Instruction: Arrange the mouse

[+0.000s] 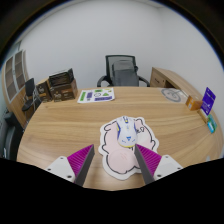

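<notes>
A white computer mouse point(124, 131) lies on a pale pink and white, irregularly shaped mouse pad point(120, 155) on the wooden table point(60, 125). My gripper point(113, 162) is open, its two fingers with purple pads point(79, 161) spread to either side of the near part of the mouse pad. The mouse sits just ahead of the fingertips, between their lines, untouched. Nothing is held.
A green and white sheet point(96, 96) lies at the table's far side. A black office chair point(122, 72) stands behind the table. Boxes point(60, 86) sit on the far left. A purple card point(207, 100) and small items stand at the right edge.
</notes>
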Tool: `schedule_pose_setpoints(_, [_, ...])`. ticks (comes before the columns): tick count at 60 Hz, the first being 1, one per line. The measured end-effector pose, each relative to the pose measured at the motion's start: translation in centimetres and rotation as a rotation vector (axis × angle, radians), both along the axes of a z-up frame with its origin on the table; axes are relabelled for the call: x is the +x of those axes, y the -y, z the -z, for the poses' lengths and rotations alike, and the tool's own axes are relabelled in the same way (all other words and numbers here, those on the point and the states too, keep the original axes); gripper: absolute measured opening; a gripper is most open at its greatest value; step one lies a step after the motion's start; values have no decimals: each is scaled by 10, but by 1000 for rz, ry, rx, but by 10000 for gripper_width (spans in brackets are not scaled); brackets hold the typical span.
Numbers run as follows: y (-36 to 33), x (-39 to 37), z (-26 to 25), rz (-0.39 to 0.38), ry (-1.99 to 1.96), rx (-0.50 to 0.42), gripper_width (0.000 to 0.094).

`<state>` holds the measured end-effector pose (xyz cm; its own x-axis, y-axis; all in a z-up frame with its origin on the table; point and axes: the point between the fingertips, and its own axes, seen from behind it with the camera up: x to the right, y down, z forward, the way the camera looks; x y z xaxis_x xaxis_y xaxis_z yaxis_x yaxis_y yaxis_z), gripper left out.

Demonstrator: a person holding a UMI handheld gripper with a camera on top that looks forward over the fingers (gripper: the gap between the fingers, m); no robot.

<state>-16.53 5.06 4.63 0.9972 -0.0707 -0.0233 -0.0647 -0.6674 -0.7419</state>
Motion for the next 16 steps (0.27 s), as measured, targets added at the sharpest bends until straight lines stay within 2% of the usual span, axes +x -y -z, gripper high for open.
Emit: schedule_pose_setpoints(16, [113,-74,-48,86,-56,66,829])
